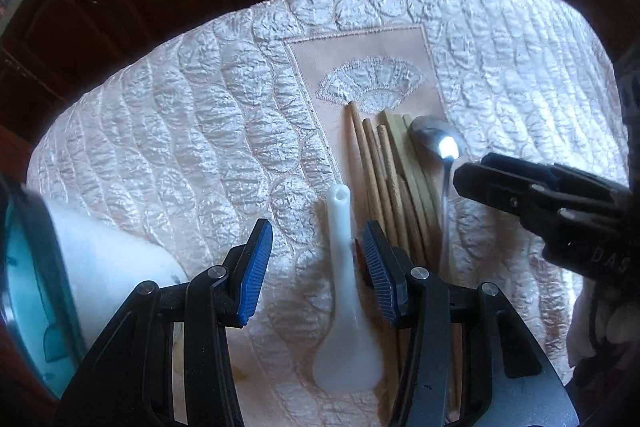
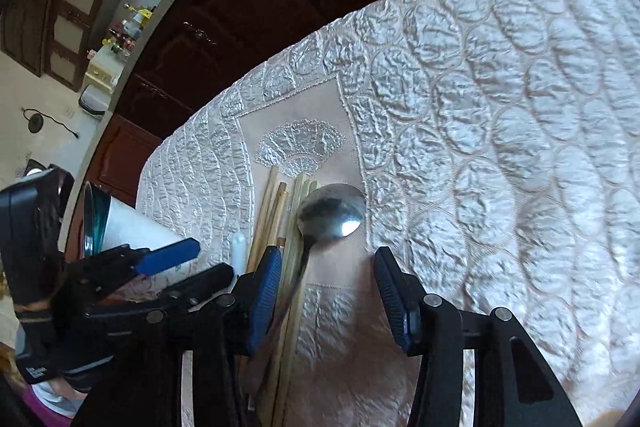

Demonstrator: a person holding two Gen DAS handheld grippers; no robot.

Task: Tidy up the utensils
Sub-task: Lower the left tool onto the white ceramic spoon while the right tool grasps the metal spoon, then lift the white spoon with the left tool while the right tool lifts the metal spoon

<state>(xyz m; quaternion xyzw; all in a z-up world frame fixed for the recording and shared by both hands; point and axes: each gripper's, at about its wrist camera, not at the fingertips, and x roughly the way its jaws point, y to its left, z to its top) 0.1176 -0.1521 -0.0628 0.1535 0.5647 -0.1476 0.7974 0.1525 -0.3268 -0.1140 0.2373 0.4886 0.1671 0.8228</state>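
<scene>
My left gripper (image 1: 318, 271) hangs over the white spoon (image 1: 344, 291), fingers wide on either side of its handle and not pressing it; I straddle the handle because it is the narrow part that they can close across. The spoon lies on the quilted cloth (image 1: 160, 147) covering the table, bowl toward me, handle pointing away.

Just beside it lie the chopsticks (image 1: 384, 179), bundled lengthwise, and next to them the metal spoon (image 2: 332, 215), bowl up on the smooth panel. All the utensils already point the same way, which makes it easy to take them one at a time along their length.

My right gripper (image 2: 326, 295) hovers by the metal spoon, fingers partly apart and holding nothing. Its left finger sits over the spoon's handle and the chopsticks rather than clear of them, so I judge I must shift sideways before closing.

A white cup (image 1: 108, 267) lies at my left, probably where the utensils go.
</scene>
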